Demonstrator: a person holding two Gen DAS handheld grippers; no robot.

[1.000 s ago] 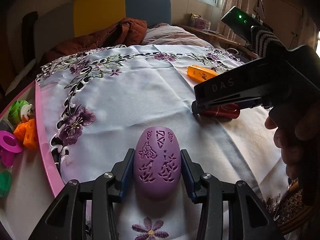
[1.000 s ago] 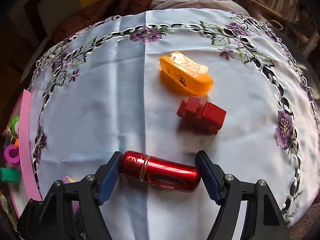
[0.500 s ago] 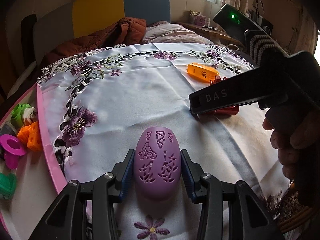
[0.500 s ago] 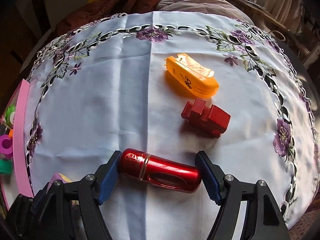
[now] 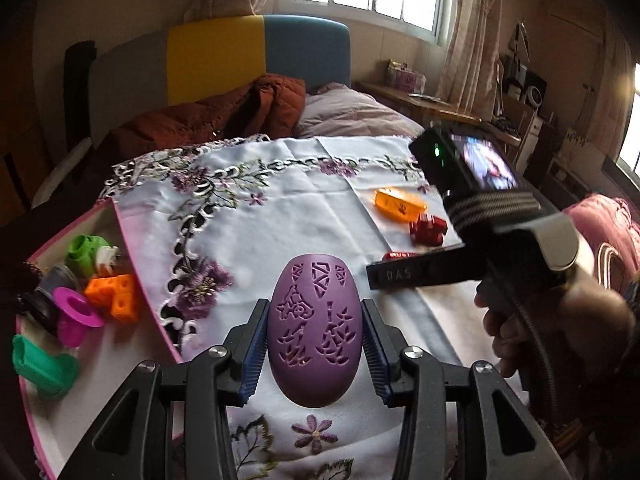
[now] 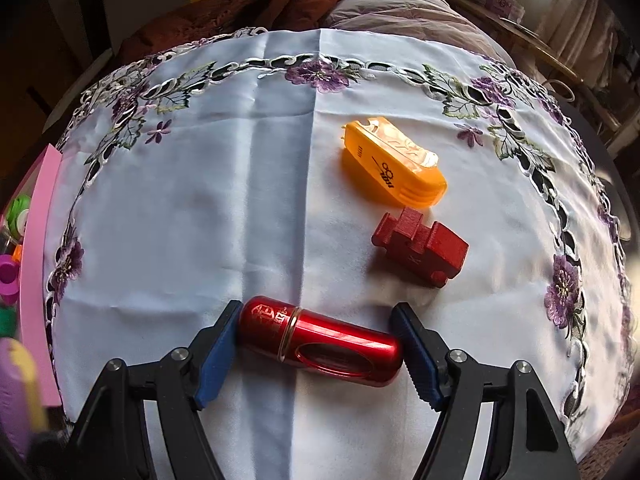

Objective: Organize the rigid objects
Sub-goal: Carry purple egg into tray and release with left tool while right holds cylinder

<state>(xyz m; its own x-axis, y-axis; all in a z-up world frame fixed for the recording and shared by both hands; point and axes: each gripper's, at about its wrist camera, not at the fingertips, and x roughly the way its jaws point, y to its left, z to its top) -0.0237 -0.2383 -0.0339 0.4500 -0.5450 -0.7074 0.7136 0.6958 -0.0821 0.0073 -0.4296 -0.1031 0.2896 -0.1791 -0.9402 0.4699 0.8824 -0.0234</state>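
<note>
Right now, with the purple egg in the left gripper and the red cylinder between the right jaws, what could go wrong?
1. The purple egg is smooth and rounded; the left gripper pinches only its sides, so it might squirt out on the way to the pink-rimmed box.
2. The right gripper spans the red cylinder end to end, slightly skewed; its right pad looks barely touching, so the cylinder could pivot or roll.

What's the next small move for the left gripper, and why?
Probably carry the purple egg leftward over the pink-rimmed tray and release it. The left gripper already clamps the egg, and the tray beside the cloth already holds sorted plastic pieces.
</note>
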